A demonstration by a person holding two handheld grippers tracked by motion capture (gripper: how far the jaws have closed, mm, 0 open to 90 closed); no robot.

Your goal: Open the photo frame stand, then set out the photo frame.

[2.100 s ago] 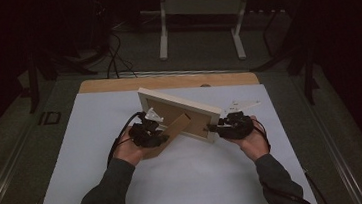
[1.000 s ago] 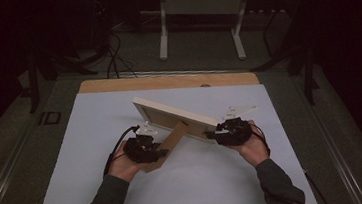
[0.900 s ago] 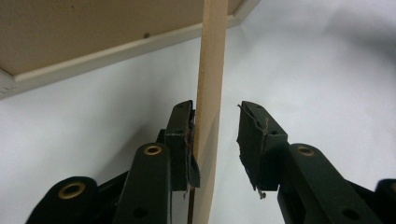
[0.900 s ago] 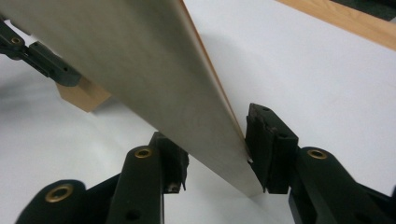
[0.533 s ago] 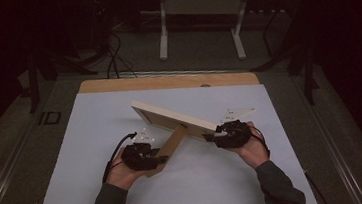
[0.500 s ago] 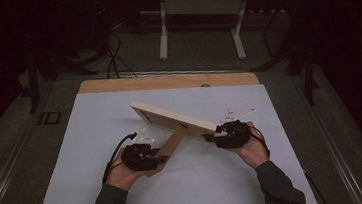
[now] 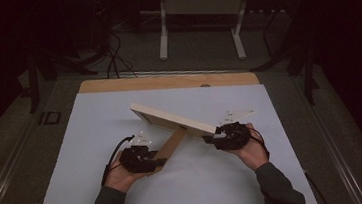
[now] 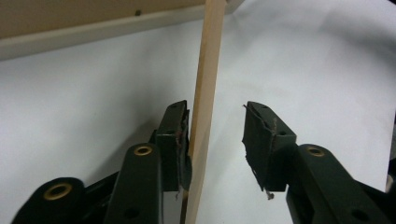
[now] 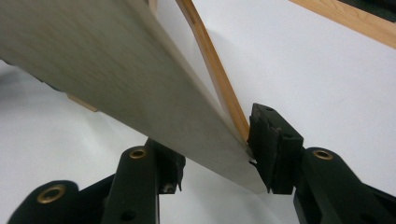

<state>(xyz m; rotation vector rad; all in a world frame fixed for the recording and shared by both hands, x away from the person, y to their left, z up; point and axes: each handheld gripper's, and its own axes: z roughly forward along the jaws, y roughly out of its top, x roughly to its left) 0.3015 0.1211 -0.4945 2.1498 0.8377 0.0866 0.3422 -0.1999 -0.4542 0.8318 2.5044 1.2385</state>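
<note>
A light wooden picture frame (image 7: 170, 117) hangs tilted over the white sheet, its back toward me. A thin wooden stand strip (image 7: 170, 145) swings out from its back toward my left gripper (image 7: 155, 161). In the left gripper view the strip (image 8: 205, 93) stands between the jaws of the left gripper (image 8: 217, 140), touching one pad while the other pad stands clear; the jaws have just been opening. My right gripper (image 7: 210, 137) grips the frame's right corner. In the right gripper view the frame (image 9: 116, 70) lies wedged between the jaws of the right gripper (image 9: 215, 154).
A white sheet (image 7: 97, 140) covers most of the wooden table (image 7: 167, 81). Beyond the far edge stand the legs of a metal rack (image 7: 163, 28) and cables on a dark floor. Bare white surface lies on every side of the frame.
The frame has tipped from steep to a flatter tilt. My left hand has drawn back toward the near edge along the stand strip, and its jaws have spread. The right hand has stayed put.
</note>
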